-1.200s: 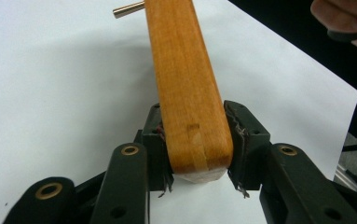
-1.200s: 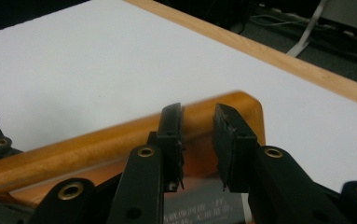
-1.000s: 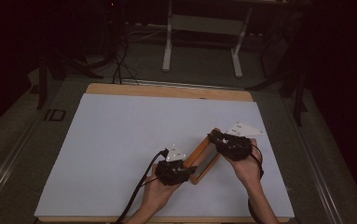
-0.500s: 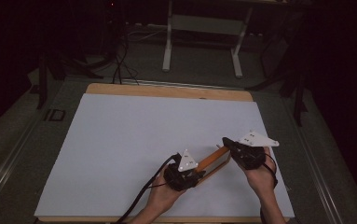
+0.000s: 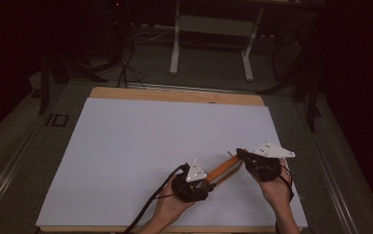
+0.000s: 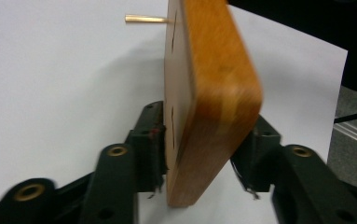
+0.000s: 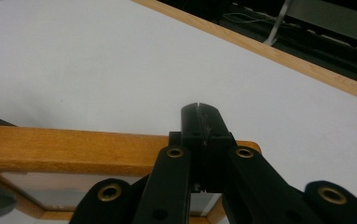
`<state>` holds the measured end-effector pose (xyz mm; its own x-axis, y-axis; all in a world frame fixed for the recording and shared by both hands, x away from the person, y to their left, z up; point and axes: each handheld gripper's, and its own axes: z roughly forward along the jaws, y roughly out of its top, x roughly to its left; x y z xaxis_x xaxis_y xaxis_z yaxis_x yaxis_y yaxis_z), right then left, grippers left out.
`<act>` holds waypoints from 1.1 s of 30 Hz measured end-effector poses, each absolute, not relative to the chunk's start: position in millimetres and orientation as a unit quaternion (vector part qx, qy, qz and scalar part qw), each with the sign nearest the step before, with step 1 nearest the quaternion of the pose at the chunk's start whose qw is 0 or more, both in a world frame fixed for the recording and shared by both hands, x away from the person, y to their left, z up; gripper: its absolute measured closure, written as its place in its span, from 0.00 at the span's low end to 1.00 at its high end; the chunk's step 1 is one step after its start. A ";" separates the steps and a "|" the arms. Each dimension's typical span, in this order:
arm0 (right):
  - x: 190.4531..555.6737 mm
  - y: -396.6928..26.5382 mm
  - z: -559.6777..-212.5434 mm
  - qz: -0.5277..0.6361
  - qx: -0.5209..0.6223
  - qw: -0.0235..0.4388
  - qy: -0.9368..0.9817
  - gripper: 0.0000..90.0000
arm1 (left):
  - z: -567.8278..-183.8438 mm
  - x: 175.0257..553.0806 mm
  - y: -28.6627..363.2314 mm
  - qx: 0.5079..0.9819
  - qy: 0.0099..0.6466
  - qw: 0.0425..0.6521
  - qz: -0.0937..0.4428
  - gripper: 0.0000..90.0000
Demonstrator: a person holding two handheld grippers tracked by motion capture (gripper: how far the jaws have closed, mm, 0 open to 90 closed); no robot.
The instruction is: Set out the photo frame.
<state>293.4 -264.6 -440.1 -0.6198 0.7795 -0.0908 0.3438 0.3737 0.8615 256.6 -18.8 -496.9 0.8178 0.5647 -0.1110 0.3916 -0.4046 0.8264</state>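
Wooden frame [image 5: 224,168] between both grippers, left gripper [image 6: 199,154] fingers just opening, seemingly slack around it, right gripper [image 7: 199,140] fingers closed.

A wooden worktop [image 5: 174,94] carries the scene, its light wood showing as a bare strip along the far edge and a thinner one along the near edge. A large white sheet [image 5: 140,146] lies flat on it and covers nearly the whole surface. Near the sheet's near right part, a wooden frame [image 5: 223,168] stands on edge, touching the white surface.
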 end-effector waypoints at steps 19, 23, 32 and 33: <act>295.2 -267.3 -441.9 0.444 0.360 0.243 0.784 1.00 | -525.1 260.5 -26.2 0.832 0.295 0.462 0.089 0.70; 295.8 -267.0 -442.0 0.444 0.359 0.243 0.784 1.00 | -524.5 259.8 -28.2 0.832 0.295 0.460 0.099 0.72; 297.5 -266.7 -441.8 0.443 0.359 0.246 0.784 1.00 | -519.4 261.8 -29.0 0.848 0.275 0.437 0.121 0.76; 297.5 -266.7 -441.8 0.443 0.359 0.247 0.784 1.00 | -518.8 262.2 -28.9 0.849 0.273 0.435 0.122 0.76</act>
<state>297.5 -266.7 -441.8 -0.6207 0.7810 -0.0692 0.3438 0.3504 0.8712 262.2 -28.9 -518.8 0.8211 0.5699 -0.0298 0.3570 -0.4722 0.8060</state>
